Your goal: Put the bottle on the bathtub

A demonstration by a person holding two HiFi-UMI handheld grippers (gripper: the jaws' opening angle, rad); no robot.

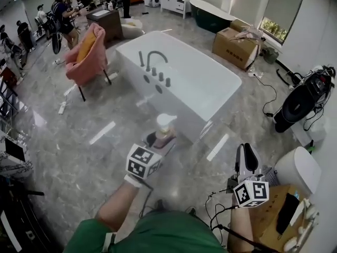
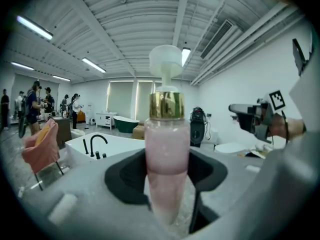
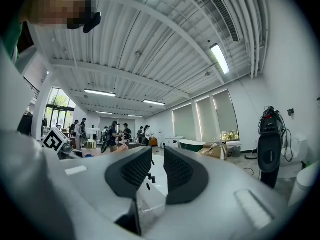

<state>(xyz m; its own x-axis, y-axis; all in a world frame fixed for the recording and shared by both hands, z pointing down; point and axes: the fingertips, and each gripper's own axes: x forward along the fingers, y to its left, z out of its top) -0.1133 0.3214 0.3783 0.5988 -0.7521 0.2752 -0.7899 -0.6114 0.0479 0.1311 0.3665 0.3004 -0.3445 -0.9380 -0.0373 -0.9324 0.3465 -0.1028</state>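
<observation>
A pump bottle of pink liquid with a gold collar and white pump head stands upright between the jaws of my left gripper, which is shut on its lower body. In the left gripper view the bottle fills the middle, with the left gripper clamped around it. The white bathtub with a black faucet lies just beyond the bottle, and shows as the bathtub at the left. My right gripper hangs at the lower right, away from the tub. The right gripper holds nothing, its jaws a narrow gap apart.
A pink armchair stands left of the tub. Cardboard boxes and a dark green tub are behind it. A white toilet and a black machine with cables sit at the right. Several people stand at the far left.
</observation>
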